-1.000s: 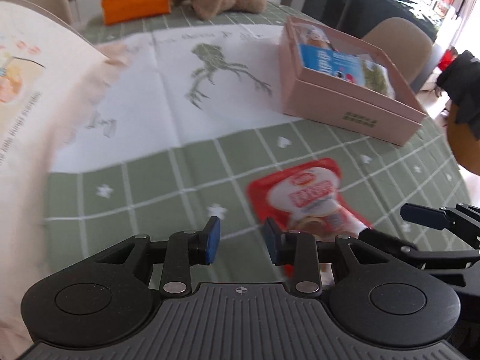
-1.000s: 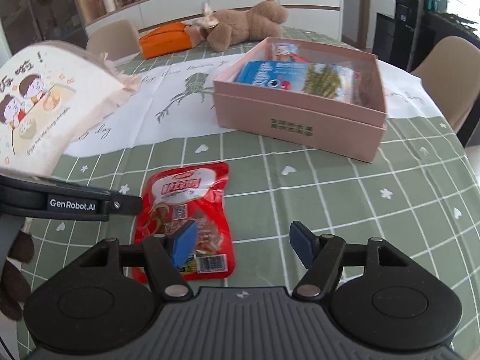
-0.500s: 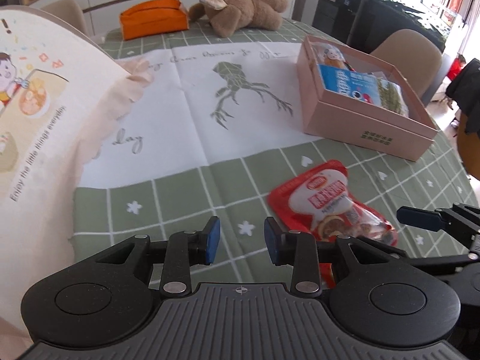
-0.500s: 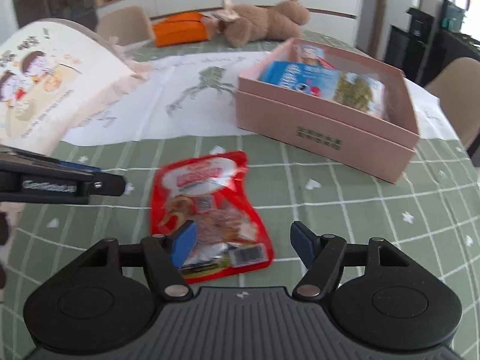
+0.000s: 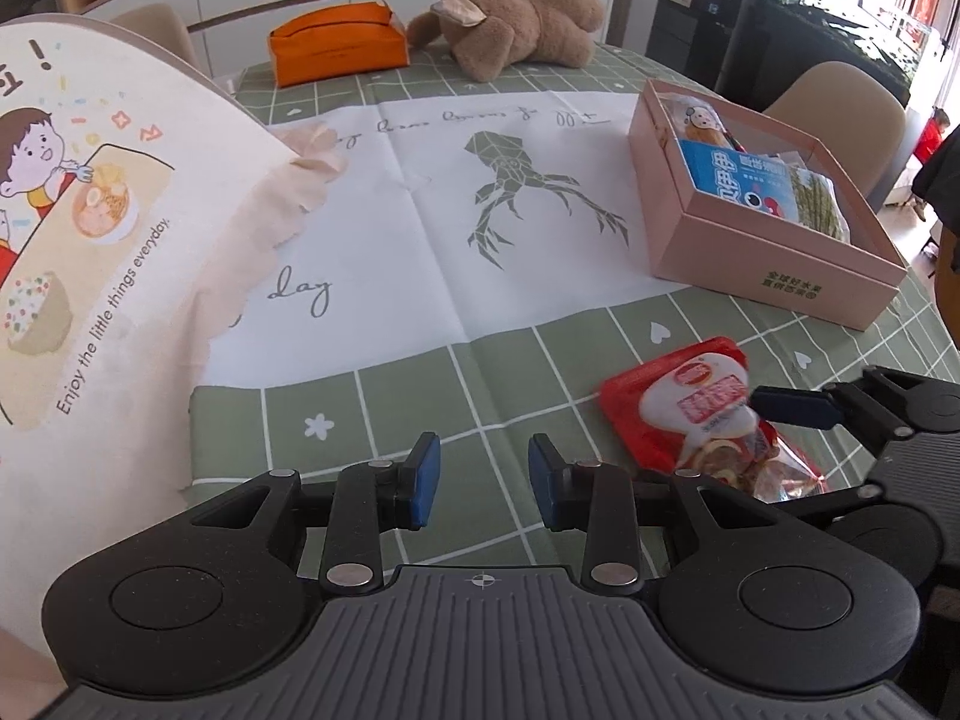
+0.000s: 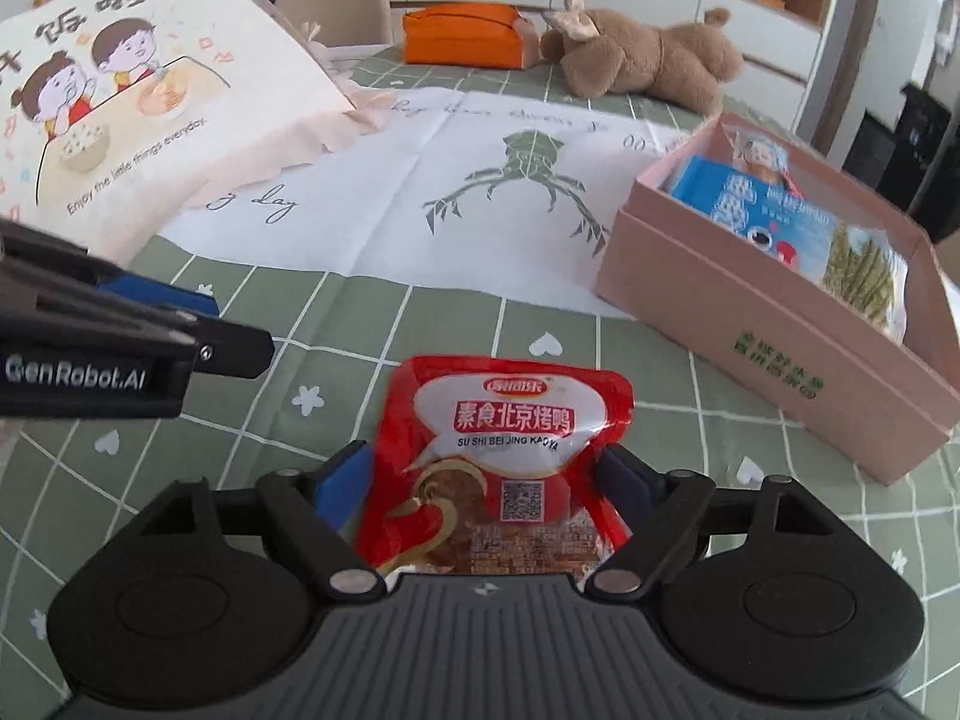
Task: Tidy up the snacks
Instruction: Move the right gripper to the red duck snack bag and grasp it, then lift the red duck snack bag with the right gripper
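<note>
The snack pouch (image 6: 504,450) lies on the tablecloth (image 6: 420,324) in front of the box (image 6: 774,330); the plush toy (image 6: 648,57) lies behind the box.

one red plastic snack pouch (image 6: 510,456), one open pink cardboard box (image 6: 774,324) holding at least three packets, one orange tissue box (image 5: 336,51), one brown plush toy (image 5: 516,30), two black tools, left (image 5: 483,483) and right (image 6: 487,477).

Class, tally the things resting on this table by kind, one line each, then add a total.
Snack packets loose on the cloth: 1, red packet
Snack packets visible in the box: 3
Pink box: 1
Orange case: 1
Plush toy: 1
Total: 7
</note>
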### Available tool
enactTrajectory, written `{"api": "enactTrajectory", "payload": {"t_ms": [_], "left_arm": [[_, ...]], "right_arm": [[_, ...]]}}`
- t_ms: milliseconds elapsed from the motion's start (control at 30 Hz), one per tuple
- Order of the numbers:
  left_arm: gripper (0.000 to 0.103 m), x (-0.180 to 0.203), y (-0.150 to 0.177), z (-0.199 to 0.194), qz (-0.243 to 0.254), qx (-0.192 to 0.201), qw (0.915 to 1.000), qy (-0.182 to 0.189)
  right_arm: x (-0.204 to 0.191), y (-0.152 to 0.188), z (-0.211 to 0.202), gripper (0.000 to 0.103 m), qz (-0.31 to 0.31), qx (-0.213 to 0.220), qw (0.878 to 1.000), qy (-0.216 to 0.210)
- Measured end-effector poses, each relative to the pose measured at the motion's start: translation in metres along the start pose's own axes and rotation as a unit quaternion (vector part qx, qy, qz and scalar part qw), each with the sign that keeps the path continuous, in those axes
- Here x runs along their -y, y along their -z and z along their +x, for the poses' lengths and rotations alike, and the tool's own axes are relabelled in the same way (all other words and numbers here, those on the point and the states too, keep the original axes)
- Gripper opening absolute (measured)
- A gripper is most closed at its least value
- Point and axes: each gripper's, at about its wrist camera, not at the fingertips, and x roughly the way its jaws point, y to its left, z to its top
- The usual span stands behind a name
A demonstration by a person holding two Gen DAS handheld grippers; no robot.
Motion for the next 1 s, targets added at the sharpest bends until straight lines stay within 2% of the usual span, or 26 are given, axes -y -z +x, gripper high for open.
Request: {"api": "enactTrajectory", "payload": {"t_ms": [33,100,167,433,600,733,1000], "left_arm": [[0.037,0.001,0.000,0.001,0.002,-0.001,1.0000,0.000],[0.037,0.006,0.000,0.002,0.007,-0.002,1.0000,0.001],[0.037,0.012,-0.001,0.003,0.014,-0.002,0.9999,0.003],[0.037,0.055,-0.002,0.006,0.057,-0.004,0.9979,0.029],[0.037,0.081,0.001,0.006,0.088,-0.010,0.9952,0.040],[0.037,0.096,0.003,0.005,0.107,-0.014,0.9928,0.052],[0.037,0.102,0.009,0.011,0.110,-0.030,0.9921,0.054]], "right_arm": [[0.003,0.002,-0.001,0.079,0.009,-0.002,1.000,-0.002],[0.009,0.008,-0.008,0.067,0.018,-0.001,1.000,0.005],[0.013,0.016,-0.016,0.064,0.021,-0.003,1.000,0.012],[0.046,0.060,-0.053,0.063,0.073,-0.008,0.996,0.044],[0.056,0.076,-0.061,0.071,0.107,0.001,0.993,0.053],[0.052,0.084,-0.061,0.076,0.105,0.011,0.992,0.065],[0.049,0.082,-0.056,0.085,0.110,0.013,0.991,0.068]]}}
